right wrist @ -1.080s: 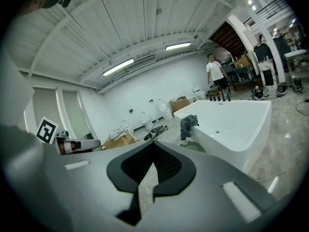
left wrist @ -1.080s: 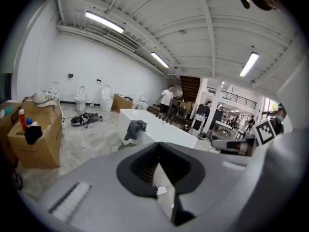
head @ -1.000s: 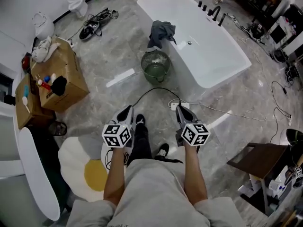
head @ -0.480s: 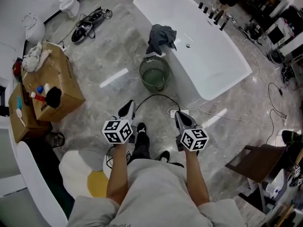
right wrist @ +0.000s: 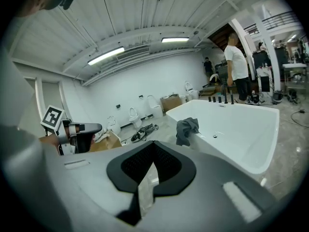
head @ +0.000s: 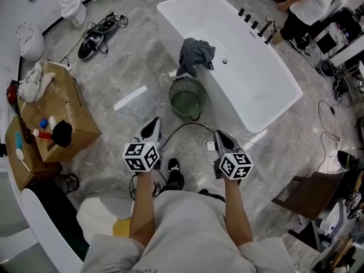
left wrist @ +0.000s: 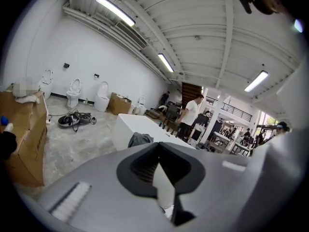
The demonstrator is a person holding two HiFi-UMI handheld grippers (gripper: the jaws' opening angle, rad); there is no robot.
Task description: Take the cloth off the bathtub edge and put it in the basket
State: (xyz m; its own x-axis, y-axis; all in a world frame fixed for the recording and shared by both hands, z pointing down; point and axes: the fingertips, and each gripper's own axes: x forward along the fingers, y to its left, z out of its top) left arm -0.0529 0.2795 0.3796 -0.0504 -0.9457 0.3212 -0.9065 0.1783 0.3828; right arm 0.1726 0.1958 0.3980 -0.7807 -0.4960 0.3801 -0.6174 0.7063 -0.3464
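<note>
A dark grey cloth (head: 194,54) hangs over the near rim of the white bathtub (head: 267,90); it also shows in the left gripper view (left wrist: 139,139) and the right gripper view (right wrist: 186,128). A round wire basket (head: 186,96) stands on the floor just below the cloth. My left gripper (head: 151,129) and right gripper (head: 220,138) are held side by side in front of me, well short of the basket. Both are shut with nothing between the jaws.
Cardboard boxes (head: 54,112) with bottles and rags stand at the left. A black cable (head: 182,127) and a white power strip (head: 211,145) lie on the marble floor between me and the basket. Toilets (head: 71,1) line the far wall. A person (head: 301,10) stands beyond the tub.
The view has shifted forward: tub, cloth and basket sit slightly lower and nearer in the head view. A person has come into view beyond the tub. Both grippers stay shut.
</note>
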